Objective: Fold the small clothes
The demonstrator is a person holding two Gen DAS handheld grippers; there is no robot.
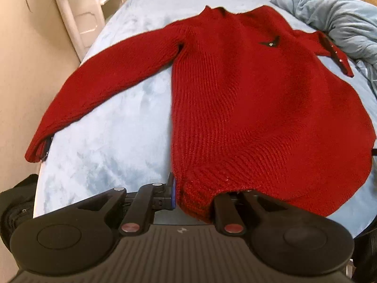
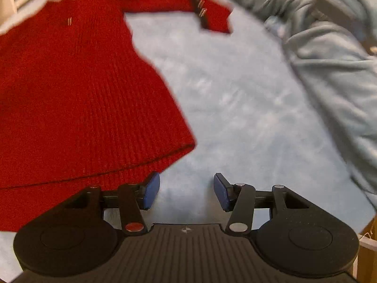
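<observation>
A small red knit sweater (image 1: 247,108) lies flat, front up, on a light blue blanket (image 1: 113,141), both sleeves spread out. My left gripper (image 1: 195,195) is at the hem's near left corner; the hem cloth lies between its fingers and hides the right one, so its grip is unclear. In the right wrist view the sweater (image 2: 77,99) fills the left half. My right gripper (image 2: 186,191) is open and empty over bare blanket, just right of the hem's right corner, its left pad (image 2: 152,189) at the hem's edge.
A crumpled grey-blue cloth (image 1: 339,23) lies at the far right, touching the right sleeve cuff; it also shows in the right wrist view (image 2: 329,47). White drawers (image 1: 77,18) stand beyond the bed's left edge. A black object (image 1: 16,202) sits at the near left.
</observation>
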